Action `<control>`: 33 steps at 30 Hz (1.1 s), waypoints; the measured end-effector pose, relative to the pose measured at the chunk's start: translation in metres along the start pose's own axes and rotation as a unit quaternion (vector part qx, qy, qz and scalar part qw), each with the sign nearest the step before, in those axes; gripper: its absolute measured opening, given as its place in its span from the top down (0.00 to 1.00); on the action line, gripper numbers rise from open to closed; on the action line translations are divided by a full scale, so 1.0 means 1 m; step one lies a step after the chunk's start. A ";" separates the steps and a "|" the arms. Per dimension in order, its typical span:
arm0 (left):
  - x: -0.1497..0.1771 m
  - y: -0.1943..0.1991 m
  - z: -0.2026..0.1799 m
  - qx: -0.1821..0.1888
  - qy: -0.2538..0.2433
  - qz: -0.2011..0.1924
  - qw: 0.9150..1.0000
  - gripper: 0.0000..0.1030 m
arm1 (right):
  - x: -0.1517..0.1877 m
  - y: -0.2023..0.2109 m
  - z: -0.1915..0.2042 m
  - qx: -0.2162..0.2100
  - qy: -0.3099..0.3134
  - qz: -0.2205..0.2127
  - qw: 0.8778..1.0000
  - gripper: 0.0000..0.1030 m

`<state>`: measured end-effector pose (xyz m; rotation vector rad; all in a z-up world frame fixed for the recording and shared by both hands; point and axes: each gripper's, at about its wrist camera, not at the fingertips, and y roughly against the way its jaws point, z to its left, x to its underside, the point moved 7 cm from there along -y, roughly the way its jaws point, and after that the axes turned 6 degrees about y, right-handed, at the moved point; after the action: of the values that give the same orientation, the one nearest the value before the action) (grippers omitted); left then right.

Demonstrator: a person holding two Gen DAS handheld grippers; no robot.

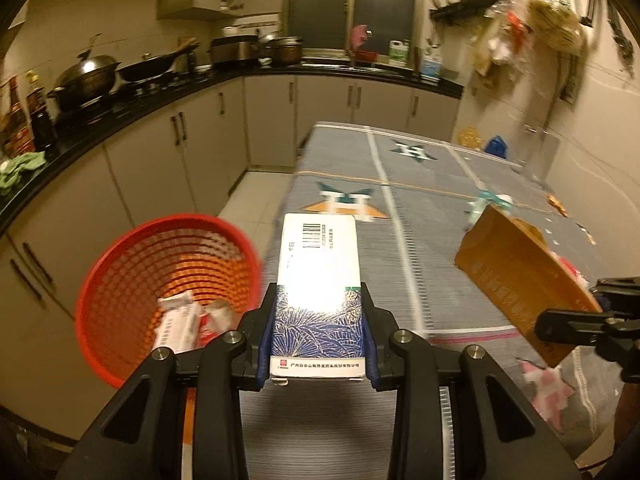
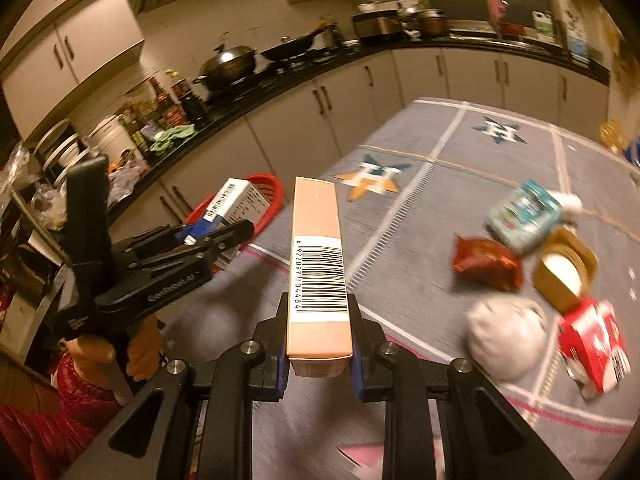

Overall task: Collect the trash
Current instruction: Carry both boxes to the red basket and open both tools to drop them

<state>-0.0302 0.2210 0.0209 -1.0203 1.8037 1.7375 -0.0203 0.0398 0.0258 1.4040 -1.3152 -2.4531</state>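
The left hand-held gripper clenched a white-and-blue box just beside the red basket, seemingly over the bench edge; the right hand-held gripper clenched a peach carton, farther from it.

I see a white-and-blue carton and a peach box held aloft near the red basket, scraps inside.
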 end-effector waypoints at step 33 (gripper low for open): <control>0.009 -0.036 0.158 -0.085 0.102 0.046 0.990 0.67 | -0.095 -0.173 0.088 -0.084 0.022 0.088 0.992 0.75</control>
<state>-0.0371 0.3756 -0.0288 -1.2423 1.8764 1.9297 0.0350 0.2466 -0.0034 1.2392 -1.1391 -2.3432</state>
